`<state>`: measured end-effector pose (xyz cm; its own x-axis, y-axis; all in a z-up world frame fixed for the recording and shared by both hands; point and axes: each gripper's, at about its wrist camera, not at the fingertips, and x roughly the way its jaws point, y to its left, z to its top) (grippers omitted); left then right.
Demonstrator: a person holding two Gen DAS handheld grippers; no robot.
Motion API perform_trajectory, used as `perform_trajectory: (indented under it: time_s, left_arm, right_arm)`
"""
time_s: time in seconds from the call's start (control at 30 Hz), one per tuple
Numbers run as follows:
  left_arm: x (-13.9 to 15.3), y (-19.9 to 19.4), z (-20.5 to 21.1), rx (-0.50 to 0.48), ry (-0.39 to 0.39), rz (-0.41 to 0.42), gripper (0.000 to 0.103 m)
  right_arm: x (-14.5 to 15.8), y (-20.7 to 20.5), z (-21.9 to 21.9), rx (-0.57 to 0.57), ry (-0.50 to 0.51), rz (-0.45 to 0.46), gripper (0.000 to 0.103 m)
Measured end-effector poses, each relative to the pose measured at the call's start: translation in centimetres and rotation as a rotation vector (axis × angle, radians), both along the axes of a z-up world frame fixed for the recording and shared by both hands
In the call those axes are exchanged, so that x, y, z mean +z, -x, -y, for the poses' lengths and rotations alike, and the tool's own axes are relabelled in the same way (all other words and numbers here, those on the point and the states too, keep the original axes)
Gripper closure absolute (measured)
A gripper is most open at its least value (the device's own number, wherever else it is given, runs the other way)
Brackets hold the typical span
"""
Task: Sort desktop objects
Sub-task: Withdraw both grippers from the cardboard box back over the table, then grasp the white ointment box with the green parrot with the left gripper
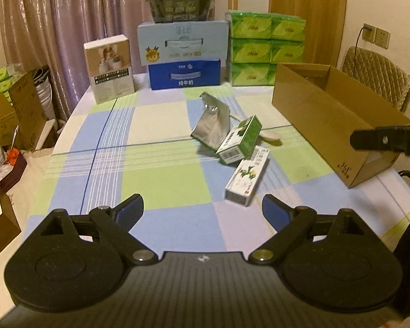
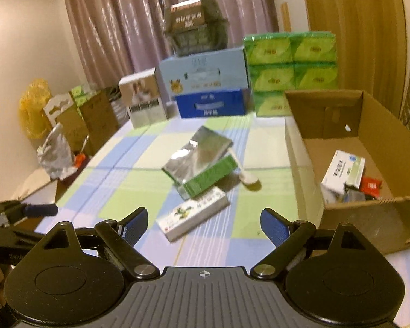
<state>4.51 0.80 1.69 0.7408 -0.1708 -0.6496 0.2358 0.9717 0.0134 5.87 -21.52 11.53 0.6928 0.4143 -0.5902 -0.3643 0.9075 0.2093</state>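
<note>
My left claw (image 1: 202, 209) hangs wide open over the checked table (image 1: 161, 180), nothing between its fingers. My right claw (image 2: 203, 222) is just as wide and empty. Taking the cardboard box (image 2: 369, 218) as landmark: a white carton with a yellow flower print (image 2: 192, 216) lies flat on the table to the left of it, near my right claw. Touching that carton on its far side, a green carton (image 2: 209, 176) leans on a silver foil pouch (image 2: 195, 153). A white spoon (image 2: 244, 173) lies between the green carton and the box. Inside the box sit a white-and-blue packet (image 2: 344, 170) and a red sachet (image 2: 371, 184).
</note>
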Motion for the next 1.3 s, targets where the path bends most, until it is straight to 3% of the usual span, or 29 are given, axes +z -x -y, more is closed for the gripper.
perform_trajectory:
  time_s: [0.37, 0.83, 0.97, 1.13, 1.23, 1.3]
  left_arm:
    - [-3.1, -1.9, -0.8, -0.037, -0.002, -0.055, 0.012]
    - [-7.6, -7.3, 2.4, -0.245, -0.038, -0.079, 0.016]
    - [-8.7, -9.3, 3.9, -0.311, -0.032, -0.087, 0.027]
    - [-9.9, -11.4, 5.5, -0.368, -0.039, -0.087, 0.033]
    - [-10.7, -12.3, 5.9, -0.379, -0.040, -0.104, 0.049]
    - [-10.9, -12.5, 6.1, -0.385, -0.039, -0.117, 0.066]
  right_arm:
    - [-2.1, -1.6, -1.2, 0.026, 0.026, -0.014, 0.016]
    - [-6.6, -6.3, -1.8, -0.036, 0.007, -0.101, 0.016]
    - [-6.9, -7.1, -1.9, -0.037, -0.005, -0.110, 0.015]
    - [-7.1, -7.8, -1.6, -0.069, -0.020, -0.122, 0.011]
    - [-7.2, -8.0, -1.5, -0.081, -0.011, -0.127, 0.010]
    - [-7.3, -8.0, -1.5, -0.084, -0.004, -0.127, 0.009]
